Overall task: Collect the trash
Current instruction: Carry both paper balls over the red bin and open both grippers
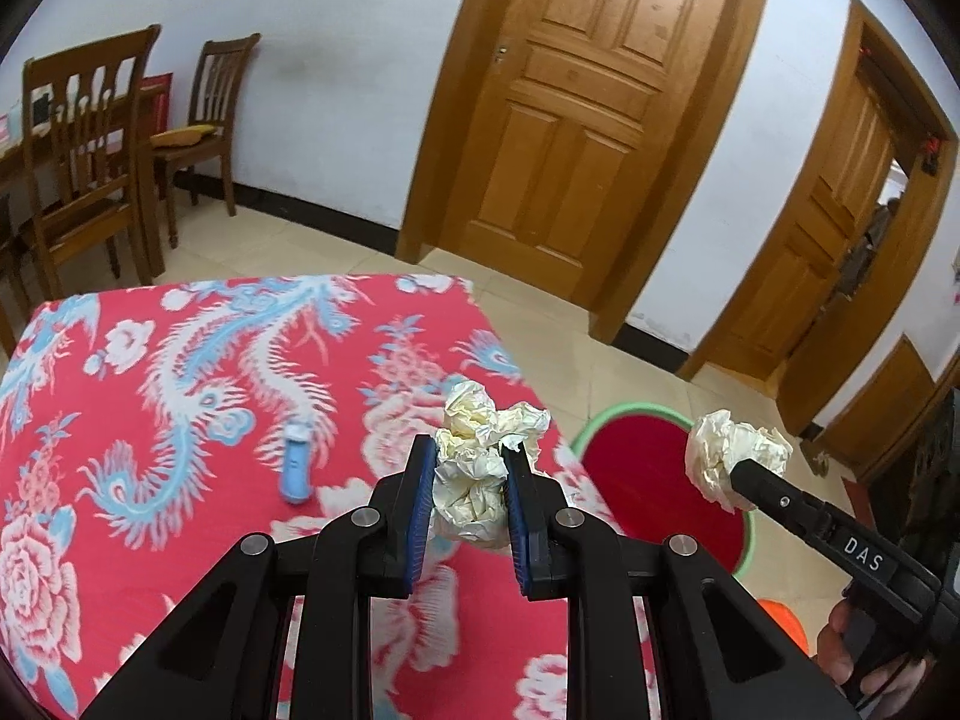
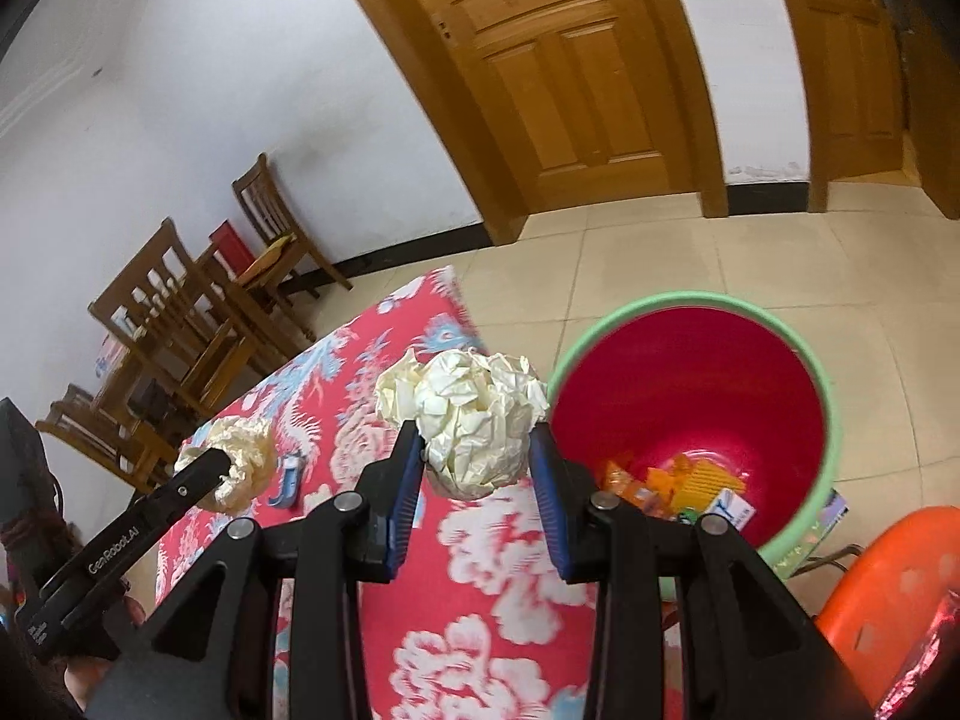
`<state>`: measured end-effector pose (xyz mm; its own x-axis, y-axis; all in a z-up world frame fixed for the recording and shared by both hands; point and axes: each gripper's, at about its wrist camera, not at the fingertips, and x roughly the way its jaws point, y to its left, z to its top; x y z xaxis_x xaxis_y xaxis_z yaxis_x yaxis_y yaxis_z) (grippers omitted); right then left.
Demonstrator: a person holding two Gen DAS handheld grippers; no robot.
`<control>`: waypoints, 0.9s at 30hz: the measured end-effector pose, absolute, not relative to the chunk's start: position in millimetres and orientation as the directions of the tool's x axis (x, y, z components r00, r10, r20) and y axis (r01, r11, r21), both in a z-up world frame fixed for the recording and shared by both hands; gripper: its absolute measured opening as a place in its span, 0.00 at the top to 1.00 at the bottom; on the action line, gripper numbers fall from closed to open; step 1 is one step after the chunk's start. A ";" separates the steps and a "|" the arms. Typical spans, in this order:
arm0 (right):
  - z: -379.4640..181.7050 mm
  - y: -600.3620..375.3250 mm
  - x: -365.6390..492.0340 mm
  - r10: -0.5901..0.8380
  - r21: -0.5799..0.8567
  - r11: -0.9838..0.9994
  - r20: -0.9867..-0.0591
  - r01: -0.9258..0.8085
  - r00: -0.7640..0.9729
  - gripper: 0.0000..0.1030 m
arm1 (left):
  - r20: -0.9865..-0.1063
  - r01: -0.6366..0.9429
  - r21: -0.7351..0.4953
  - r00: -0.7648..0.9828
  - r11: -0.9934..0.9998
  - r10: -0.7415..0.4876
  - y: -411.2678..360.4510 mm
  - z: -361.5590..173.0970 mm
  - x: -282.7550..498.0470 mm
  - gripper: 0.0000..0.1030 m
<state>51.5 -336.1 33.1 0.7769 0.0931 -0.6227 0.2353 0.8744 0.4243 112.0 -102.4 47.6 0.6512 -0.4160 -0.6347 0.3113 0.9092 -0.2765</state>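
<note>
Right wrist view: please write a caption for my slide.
Right gripper holds a paper ball beside the red bin.

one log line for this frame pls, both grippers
left gripper: shut on paper wad, over table | right gripper: shut on paper ball, near bin | bin: holds wrappers | blue item: on table

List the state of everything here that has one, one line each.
Left gripper: shut on left paper wad, over the table.
Right gripper: shut on right paper wad, at the table edge beside the bin.
Bin: open, trash at the bottom.
Blue item: lying on the table.
Door: closed.
</note>
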 end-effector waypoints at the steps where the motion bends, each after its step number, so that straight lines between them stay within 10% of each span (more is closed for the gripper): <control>1: 32.6 -340.7 48.3 0.086 0.425 0.872 -0.623 0.244 0.778 0.63 | -0.637 0.320 -0.276 0.645 0.906 -0.422 -108.2 46.9 110.3 0.78; 27: -6.6 -424.4 12.8 0.005 0.458 0.788 -0.674 0.412 0.739 0.62 | -0.715 0.488 -0.253 0.488 0.835 -0.502 -234.6 8.6 96.0 0.78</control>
